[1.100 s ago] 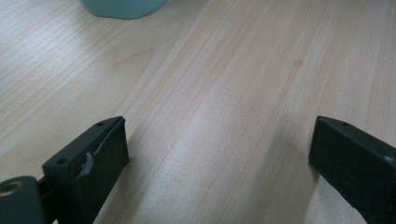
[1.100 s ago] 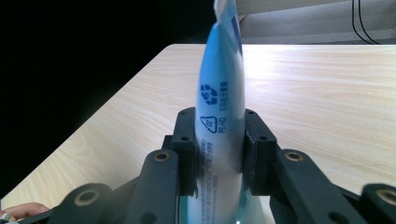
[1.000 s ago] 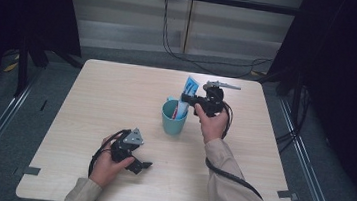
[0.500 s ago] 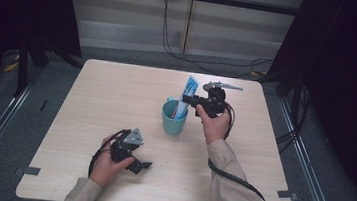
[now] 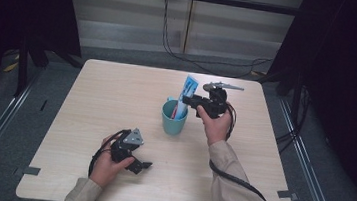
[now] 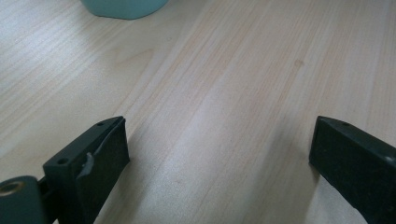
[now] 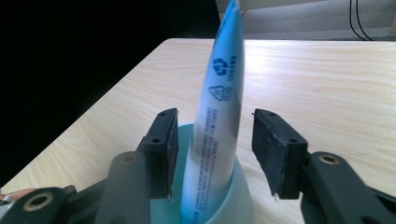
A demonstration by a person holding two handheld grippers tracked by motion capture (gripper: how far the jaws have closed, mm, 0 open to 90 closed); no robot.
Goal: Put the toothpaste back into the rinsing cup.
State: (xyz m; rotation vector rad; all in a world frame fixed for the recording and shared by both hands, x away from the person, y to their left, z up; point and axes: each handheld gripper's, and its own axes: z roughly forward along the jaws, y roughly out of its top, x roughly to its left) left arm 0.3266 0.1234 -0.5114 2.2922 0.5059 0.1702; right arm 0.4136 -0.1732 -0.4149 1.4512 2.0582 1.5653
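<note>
A teal cup (image 5: 172, 123) stands near the middle of the wooden table. A blue and white tube (image 5: 187, 90) stands upright in it, with a thin red item (image 5: 174, 113) beside it. My right gripper (image 5: 189, 101) is level at the tube from the right, and its jaws have just been opening. In the right gripper view the tube (image 7: 219, 107) rises out of the cup (image 7: 243, 198) between the spread pads of my right gripper (image 7: 215, 135), which do not touch it. Near the front left, my left gripper (image 5: 142, 167) lies low over the table, open with nothing in it (image 6: 219, 144). The cup's base (image 6: 123, 7) is at the top of its view.
The light wood table (image 5: 107, 93) ends close behind the cup at the back and right. Dark curtains hang on both sides, and cables (image 5: 206, 58) run along the floor behind. Bare wood lies between the two hands.
The right gripper's jaws have spread apart and let go of the tube, which stays standing in the cup. The left hand and its gripper have kept still.
</note>
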